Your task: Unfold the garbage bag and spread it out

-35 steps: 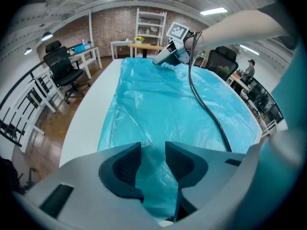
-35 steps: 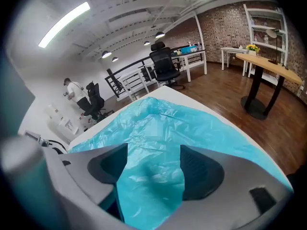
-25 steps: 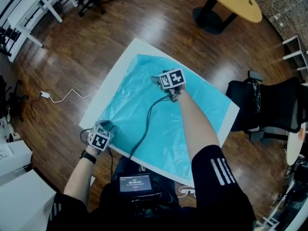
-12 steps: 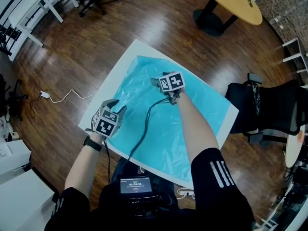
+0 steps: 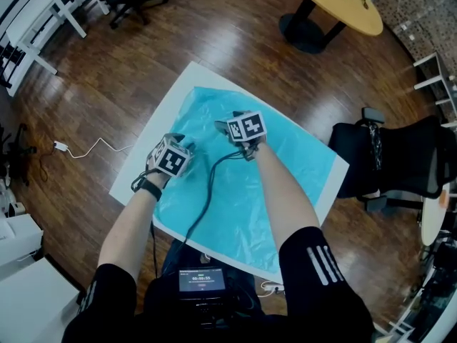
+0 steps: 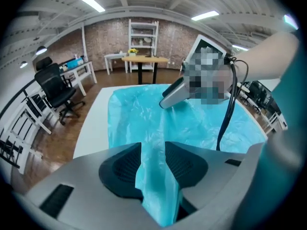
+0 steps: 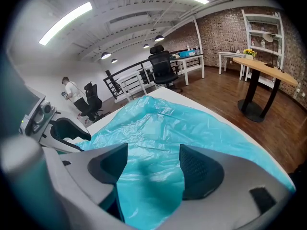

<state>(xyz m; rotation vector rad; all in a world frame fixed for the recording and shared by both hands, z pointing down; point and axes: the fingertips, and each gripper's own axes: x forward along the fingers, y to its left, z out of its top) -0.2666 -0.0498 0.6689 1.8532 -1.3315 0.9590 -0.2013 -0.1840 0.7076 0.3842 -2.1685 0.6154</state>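
Note:
A cyan garbage bag (image 5: 243, 184) lies spread and wrinkled over a white table (image 5: 153, 131). My left gripper (image 5: 176, 140) hovers over the bag's left part, shut on a raised fold of the film. In the left gripper view that fold (image 6: 153, 176) runs up between the jaws of the left gripper (image 6: 153, 150), pinched from both sides. My right gripper (image 5: 223, 126) sits close by at the bag's middle, pointing down at it. In the right gripper view the jaws of the right gripper (image 7: 153, 152) stand wide apart over loose film (image 7: 158, 123), with no pad pressing on it.
A black office chair (image 5: 385, 152) stands right of the table and a round wooden table (image 5: 335, 2) at the far side. A white cable (image 5: 86, 148) lies on the wood floor at left. A black cable (image 5: 207, 191) trails across the bag from the right gripper.
My left gripper has travelled from the table's near left edge up toward the middle, close to the right gripper, bringing a fold of the bag with it. The right gripper stayed put.

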